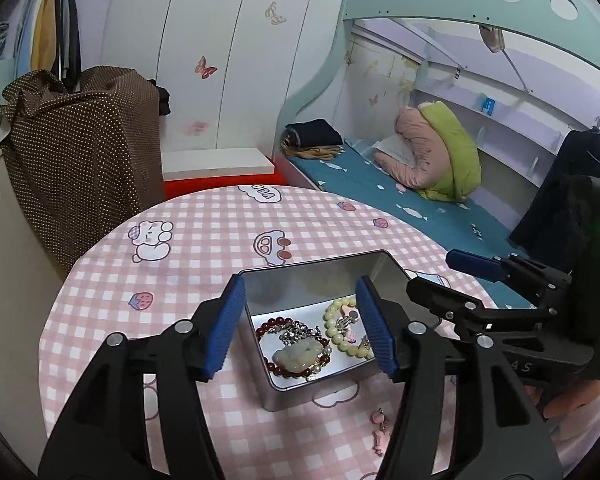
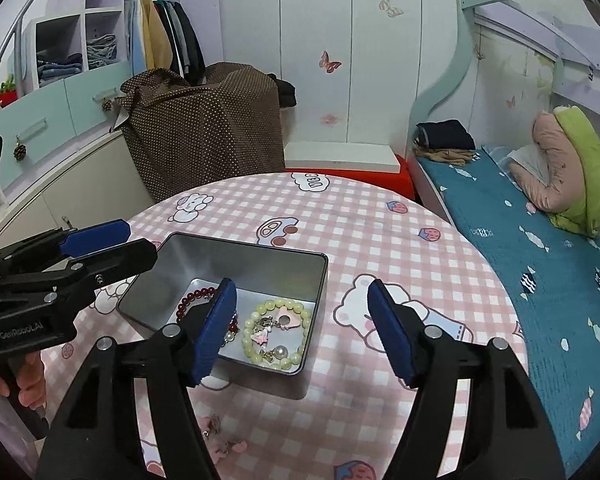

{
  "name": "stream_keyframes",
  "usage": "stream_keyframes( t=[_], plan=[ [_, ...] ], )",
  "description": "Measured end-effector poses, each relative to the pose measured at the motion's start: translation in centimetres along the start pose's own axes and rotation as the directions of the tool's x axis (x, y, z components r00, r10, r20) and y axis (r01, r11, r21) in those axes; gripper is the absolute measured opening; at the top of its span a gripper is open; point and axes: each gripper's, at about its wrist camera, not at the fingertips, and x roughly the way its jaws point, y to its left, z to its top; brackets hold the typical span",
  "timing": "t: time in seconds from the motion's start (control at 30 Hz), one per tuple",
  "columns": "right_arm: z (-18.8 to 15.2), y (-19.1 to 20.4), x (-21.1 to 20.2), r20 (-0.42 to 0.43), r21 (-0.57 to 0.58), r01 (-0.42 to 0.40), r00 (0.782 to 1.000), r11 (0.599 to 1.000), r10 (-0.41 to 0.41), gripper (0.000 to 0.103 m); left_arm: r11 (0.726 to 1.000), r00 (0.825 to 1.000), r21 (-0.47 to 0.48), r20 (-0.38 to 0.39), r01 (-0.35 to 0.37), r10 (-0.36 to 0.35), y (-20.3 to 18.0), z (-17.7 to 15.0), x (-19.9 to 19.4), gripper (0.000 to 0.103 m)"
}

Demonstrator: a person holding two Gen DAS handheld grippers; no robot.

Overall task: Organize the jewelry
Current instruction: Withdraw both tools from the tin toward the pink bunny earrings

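An open silver tin box [image 1: 260, 280] [image 2: 228, 252] sits on the round table. Inside lie a dark red bead bracelet [image 1: 270, 360] [image 2: 192, 298], a pale jade pendant [image 1: 298, 354], a silver chain piece [image 1: 296, 330] and a pale green bead bracelet [image 1: 334, 326] [image 2: 260, 316] with pink charms. Pink earrings [image 1: 380, 428] [image 2: 224, 444] lie on the cloth in front of the box. My left gripper [image 1: 302, 326] is open and empty above the box. My right gripper [image 2: 302, 330] is open and empty at the box's right edge.
The table carries a pink checked cloth [image 1: 204, 240] [image 2: 380, 240] with cartoon prints. A bed [image 1: 400, 196] [image 2: 540, 240] with blue sheet stands to the right. A brown dotted cover [image 1: 80, 152] [image 2: 204, 132] drapes furniture behind the table.
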Motion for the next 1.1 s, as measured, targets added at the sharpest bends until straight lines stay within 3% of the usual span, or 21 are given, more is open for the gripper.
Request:
stream_keyframes(
  t=[0.23, 0.77, 1.1],
  plan=[
    [-0.4, -0.3, -1.3, 0.016, 0.023, 0.032, 0.999, 0.999, -0.032, 0.074, 1.0, 1.0, 0.021, 0.002, -0.019, 0.019, -0.5, -0.2, -0.7, 0.065],
    [-2.7, -1.0, -4.9, 0.02, 0.079, 0.125, 0.992, 0.989, -0.127, 0.092, 0.997, 0.998, 0.04, 0.011, -0.063, 0.063, -1.7, -1.9, -3.5, 0.089],
    [-5.1, -2.0, -5.9, -0.015, 0.131, 0.152, 0.988, 0.98, -0.151, 0.095, 0.995, 0.994, 0.024, -0.046, -0.098, 0.099, -2.0, -3.9, -3.9, 0.093]
  ],
)
